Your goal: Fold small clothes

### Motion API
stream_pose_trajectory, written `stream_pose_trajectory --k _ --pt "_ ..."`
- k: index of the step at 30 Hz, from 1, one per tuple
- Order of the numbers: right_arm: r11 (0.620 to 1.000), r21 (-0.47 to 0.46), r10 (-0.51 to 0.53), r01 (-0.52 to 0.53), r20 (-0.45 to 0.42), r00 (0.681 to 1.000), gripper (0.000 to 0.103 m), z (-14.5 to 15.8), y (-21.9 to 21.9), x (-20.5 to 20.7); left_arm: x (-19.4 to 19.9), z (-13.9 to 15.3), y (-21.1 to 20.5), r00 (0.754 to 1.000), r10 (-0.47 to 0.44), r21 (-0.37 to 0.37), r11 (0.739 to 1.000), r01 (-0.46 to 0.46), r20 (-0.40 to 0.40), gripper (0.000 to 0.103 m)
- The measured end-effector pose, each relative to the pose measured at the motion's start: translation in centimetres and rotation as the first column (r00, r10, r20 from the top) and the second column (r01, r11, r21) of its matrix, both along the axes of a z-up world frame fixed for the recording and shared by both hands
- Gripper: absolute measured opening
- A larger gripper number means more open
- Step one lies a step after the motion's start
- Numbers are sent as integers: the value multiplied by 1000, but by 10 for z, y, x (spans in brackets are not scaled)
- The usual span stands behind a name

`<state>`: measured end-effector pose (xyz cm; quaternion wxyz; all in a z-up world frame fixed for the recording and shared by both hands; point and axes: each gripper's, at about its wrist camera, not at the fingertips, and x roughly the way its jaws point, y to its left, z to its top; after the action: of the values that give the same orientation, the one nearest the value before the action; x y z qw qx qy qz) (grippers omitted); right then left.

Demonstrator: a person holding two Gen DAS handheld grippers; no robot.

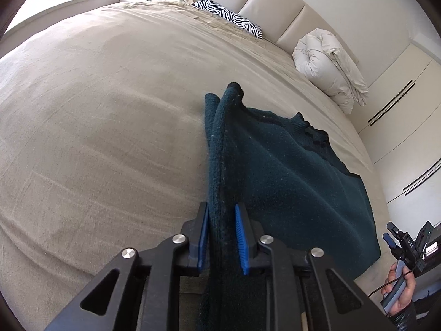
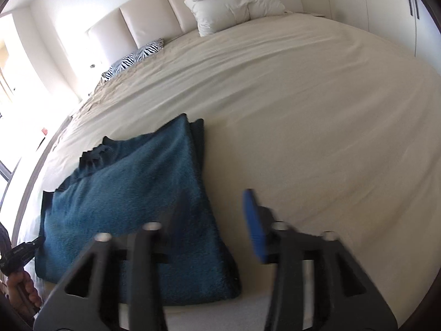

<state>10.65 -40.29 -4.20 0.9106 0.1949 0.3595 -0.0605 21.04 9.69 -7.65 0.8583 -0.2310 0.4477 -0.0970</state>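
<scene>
Left wrist view: the left gripper (image 1: 222,237) is seen at lower centre, its blue pads (image 1: 241,238) closed narrowly on a raised fold of the dark teal sweater (image 1: 289,176). The pinched fold runs up the middle of the frame as a ridge, ending in a dark cuff-like tip above centre. The rest of the sweater is spread to the right of the ridge, lying on the beige bedspread (image 1: 110,110); a darker collar edge is noted along its upper right border. At the lower right edge, the right gripper (image 1: 408,244) is glimpsed, held by the person's hand (image 1: 399,289); from this view its opening cannot be told.

Right wrist view: the right gripper (image 2: 217,220) is seen at the bottom, blurred, with jaws set wide apart and nothing between them. One blue pad (image 2: 255,226) shows right of centre; the other finger overlaps the sweater's image at lower centre. The sweater (image 2: 124,201) occupies the lower left of the frame, lying folded on the bedspread (image 2: 317,110), its dark collar at left centre. At the far lower left edge, a dark tool and a hand (image 2: 23,289) are partly visible.

Surroundings: a zebra-print pillow (image 1: 231,18) is noted at upper centre of the left view, upper left of the right view. A rolled white duvet (image 1: 328,66) sits against the padded headboard (image 1: 275,2). White wardrobe doors (image 1: 399,104) with dark bar handles fill the right edge.
</scene>
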Motion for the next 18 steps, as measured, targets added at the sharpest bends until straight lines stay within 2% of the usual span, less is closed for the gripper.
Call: stream_pose_trajectory --k 1,2,4,6,7,8,9,10,12,14,15,18 --pt "1000 -10 23 -23 14 1000 85 3 4 -2 -3 2 0 1000 0 -1 1000 0 3 35" --pt "998 -29 49 -49 6 999 85 3 9 -1 -5 4 -2 1000 -1 9 1000 1 8 37" --pt "992 -73 96 -99 -49 994 78 1 23 4 -9 8 -4 1000 -6 35 999 5 16 40" --pt "986 -117 104 -119 -128 986 56 -9 30 10 -11 7 -4 1000 -6 34 999 5 12 40" --pt "987 -111 95 -113 -154 983 52 -12 28 13 -12 6 -3 1000 -2 28 1000 2 11 40" --pt "992 -80 82 -97 -169 982 39 -17 24 13 -12 5 -3 1000 -1 25 1000 0 11 40" --pt "995 -59 72 -83 -175 982 32 -21 21 13 -13 5 -3 1000 -3 27 1000 3 11 40" --pt "996 -42 67 -75 -169 983 31 -23 18 10 -14 5 -3 1000 -7 33 999 6 11 40" --pt "995 -54 72 -83 -171 983 18 -23 19 9 -13 4 -5 1000 -20 49 999 20 9 38" --pt "994 -76 65 -78 -159 985 7 -20 21 6 -10 4 -8 1000 -30 54 998 30 2 30" --pt "994 -80 61 -74 -152 987 6 -18 21 4 -10 4 -8 999 -37 48 998 37 -4 23" --pt "992 -107 51 -67 -141 989 5 -13 26 3 -9 4 -15 999 -41 77 996 41 -4 20"
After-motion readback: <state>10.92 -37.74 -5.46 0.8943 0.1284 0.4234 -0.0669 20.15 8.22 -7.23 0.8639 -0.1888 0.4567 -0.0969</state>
